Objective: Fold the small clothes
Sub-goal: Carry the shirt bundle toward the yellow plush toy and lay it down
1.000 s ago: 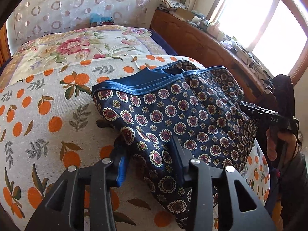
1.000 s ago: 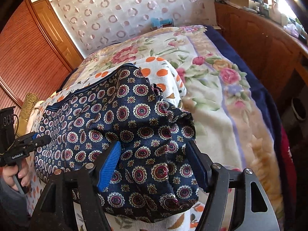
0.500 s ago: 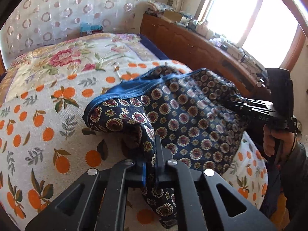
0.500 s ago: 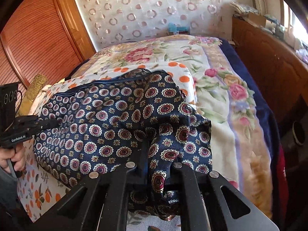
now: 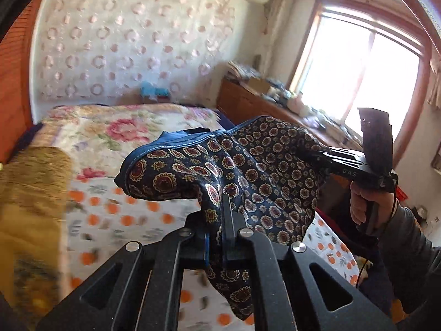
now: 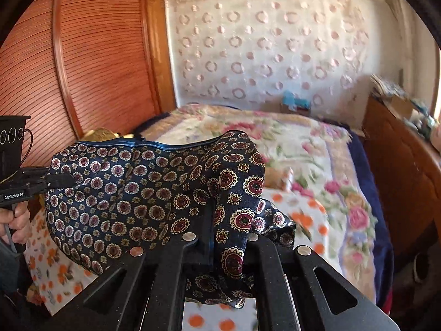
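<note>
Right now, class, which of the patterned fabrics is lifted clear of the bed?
The navy medallion-print garment, pinched in both the left claw and the right claw. The orange-print sheet and the floral blanket lie flat on the bed.

White letters "GenRobot.AI" stand on the side of the left gripper (image 6: 62, 179), behind its fingers, just above the hand (image 6: 16, 220) holding it. Pale letters "DAS" stand on the side of the right gripper (image 5: 308, 155), above its grip.

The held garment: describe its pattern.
Garment: navy with red-and-cream medallions, blue waistband; right wrist view.
</note>
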Action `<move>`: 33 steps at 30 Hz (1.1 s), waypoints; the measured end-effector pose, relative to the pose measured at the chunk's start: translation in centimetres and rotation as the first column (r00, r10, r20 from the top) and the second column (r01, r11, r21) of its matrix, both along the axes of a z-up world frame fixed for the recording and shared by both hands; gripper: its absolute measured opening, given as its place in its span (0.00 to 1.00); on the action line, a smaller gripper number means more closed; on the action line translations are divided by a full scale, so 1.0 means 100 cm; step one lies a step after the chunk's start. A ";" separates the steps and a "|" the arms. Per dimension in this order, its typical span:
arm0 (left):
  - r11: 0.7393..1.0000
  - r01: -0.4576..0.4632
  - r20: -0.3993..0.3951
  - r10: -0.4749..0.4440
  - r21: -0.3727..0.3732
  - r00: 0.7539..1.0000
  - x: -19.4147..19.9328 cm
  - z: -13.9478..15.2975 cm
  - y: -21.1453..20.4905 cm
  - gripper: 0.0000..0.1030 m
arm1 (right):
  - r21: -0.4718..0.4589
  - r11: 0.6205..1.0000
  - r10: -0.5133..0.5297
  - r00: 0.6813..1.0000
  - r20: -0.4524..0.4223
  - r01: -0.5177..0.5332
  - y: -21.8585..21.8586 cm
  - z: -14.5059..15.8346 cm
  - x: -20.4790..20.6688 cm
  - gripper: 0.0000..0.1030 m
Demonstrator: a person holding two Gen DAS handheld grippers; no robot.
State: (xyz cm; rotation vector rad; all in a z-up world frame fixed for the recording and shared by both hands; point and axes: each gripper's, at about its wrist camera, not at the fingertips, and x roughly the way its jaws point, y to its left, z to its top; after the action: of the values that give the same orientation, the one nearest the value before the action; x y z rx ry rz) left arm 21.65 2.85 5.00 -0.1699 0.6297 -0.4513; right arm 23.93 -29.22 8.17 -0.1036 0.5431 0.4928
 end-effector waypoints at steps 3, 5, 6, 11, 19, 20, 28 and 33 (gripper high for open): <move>0.995 -0.095 0.036 0.095 0.003 0.995 -0.017 0.016 0.052 0.06 | -0.008 0.997 0.076 0.996 0.046 -0.076 0.047 0.020 0.012 0.05; 0.987 -0.158 0.055 0.158 0.006 0.986 -0.028 0.022 0.081 0.06 | -0.006 0.993 0.115 0.991 0.073 -0.115 0.081 0.031 0.023 0.05; 0.983 -0.185 0.063 0.184 0.006 0.981 -0.033 0.024 0.094 0.06 | -0.004 0.991 0.137 0.987 0.085 -0.137 0.102 0.037 0.029 0.05; 0.944 -0.330 0.090 0.329 -0.004 0.940 -0.064 0.026 0.160 0.06 | -0.016 0.966 0.259 0.957 0.129 -0.259 0.205 0.053 0.056 0.05; 0.863 -0.505 -0.047 0.505 0.030 0.862 -0.072 -0.046 0.227 0.06 | -0.077 0.906 0.421 0.905 0.062 -0.416 0.356 0.022 0.146 0.05; 0.856 -0.516 -0.081 0.517 0.035 0.852 -0.069 -0.061 0.231 0.06 | -0.083 0.899 0.433 0.900 0.041 -0.429 0.374 0.013 0.155 0.05; 0.840 -0.540 -0.120 0.542 0.052 0.832 -0.069 -0.091 0.229 0.06 | -0.108 0.918 0.379 0.924 -0.046 -0.382 0.420 -0.020 0.207 0.17; 0.834 -0.547 -0.109 0.551 0.071 0.827 -0.078 -0.086 0.231 0.21 | -0.055 0.951 0.307 0.952 0.007 -0.306 0.400 0.000 0.171 0.43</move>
State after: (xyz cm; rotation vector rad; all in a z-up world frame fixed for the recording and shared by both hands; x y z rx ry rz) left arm 13.81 25.96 -3.64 -0.3366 0.6785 0.1346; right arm 41.06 10.75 8.21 -0.2450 0.5279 0.7803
